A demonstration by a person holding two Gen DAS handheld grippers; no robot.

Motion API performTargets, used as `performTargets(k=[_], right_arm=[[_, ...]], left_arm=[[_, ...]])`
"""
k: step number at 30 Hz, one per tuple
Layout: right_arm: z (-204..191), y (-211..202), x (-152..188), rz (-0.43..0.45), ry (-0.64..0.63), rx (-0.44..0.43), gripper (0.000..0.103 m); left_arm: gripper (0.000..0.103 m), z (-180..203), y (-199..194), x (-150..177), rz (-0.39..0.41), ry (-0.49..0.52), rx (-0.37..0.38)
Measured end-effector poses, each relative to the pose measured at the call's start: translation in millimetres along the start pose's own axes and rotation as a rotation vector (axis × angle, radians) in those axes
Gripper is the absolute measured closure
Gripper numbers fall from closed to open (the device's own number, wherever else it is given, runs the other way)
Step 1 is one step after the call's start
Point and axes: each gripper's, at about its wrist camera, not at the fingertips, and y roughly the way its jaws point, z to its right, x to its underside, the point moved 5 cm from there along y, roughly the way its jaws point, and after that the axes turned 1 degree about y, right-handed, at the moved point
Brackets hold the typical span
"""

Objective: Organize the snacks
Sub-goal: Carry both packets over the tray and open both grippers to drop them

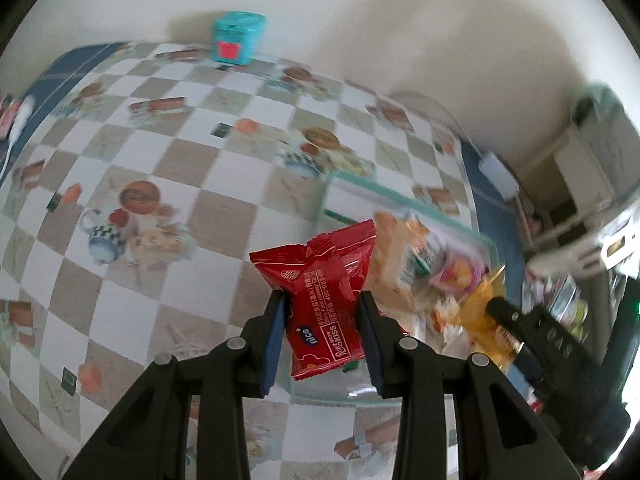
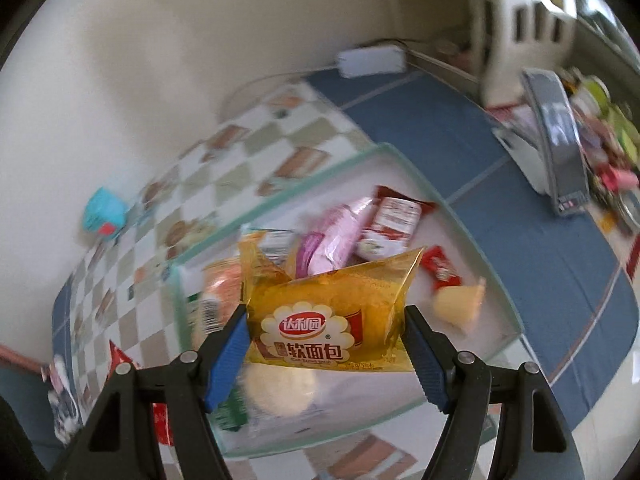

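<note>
While my left gripper (image 1: 322, 328) pinches a glossy red foil snack packet (image 1: 324, 304) between its blue pads, the packet stands upright, held clear above the near corner of a clear, green-rimmed rectangular tray (image 1: 400, 196). My right gripper (image 2: 326, 340) clamps a crinkled yellow soft-bread packet (image 2: 332, 320) by its two side edges, the printed label facing me, over the same tray (image 2: 304, 184). Beneath and beyond the bread lie a pink wrapped snack (image 2: 336, 236), a red-and-white sachet (image 2: 390, 224), a small red candy wrapper (image 2: 442, 268) and a pale round cake (image 2: 280, 388), all inside the tray; blur hides the rest. From the left wrist view I see the right gripper (image 1: 504, 312) beside the tray's right side. The tray sits on a checkered printed tablecloth (image 1: 180, 152). A teal box with a red label (image 1: 238, 38) stands by the wall at the table's far edge.
</note>
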Motion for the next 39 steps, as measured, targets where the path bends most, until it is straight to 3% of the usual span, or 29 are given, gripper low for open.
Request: performTargets(k=[6,12,16,27,28,29,32,35,39], right_arm=[[15,8,0,-0.034,0.027,0.013,0.026],[7,22,11,-0.093,-0.005,0.0,0.024],[3,29,17,-0.122,-0.022,0.008,0.022],[3,31,31,-0.112,-0.044,0.014,0.01],[2,29,33,-0.102,-0.05,0.009,0.0],[2,26,34,-0.089,-0.057,0.002,0.0],[-2,20,38,-0.068,-0.08,-0.012,0.0],[-8,14,45,-0.047,-0.115,-0.016,0.0],[-23,4,59,-0.028,-0.18,-0.024,0.0]], left_arm=[[0.065,33,17,15,-0.048,0.112,0.0],[0.063,44,31,22,-0.09,0.122,0.034],[0.045,42,33,21,-0.1,0.101,0.05],[0.027,16,19,13,-0.056,0.012,0.082],[0.023,10,17,12,-0.042,-0.001,0.057],[0.018,3,14,11,-0.024,-0.01,0.029],[0.017,-15,7,9,0.013,-0.027,-0.046],[0.009,-35,-3,9,0.064,-0.016,-0.156],[0.009,-55,-13,12,0.106,0.03,-0.301]])
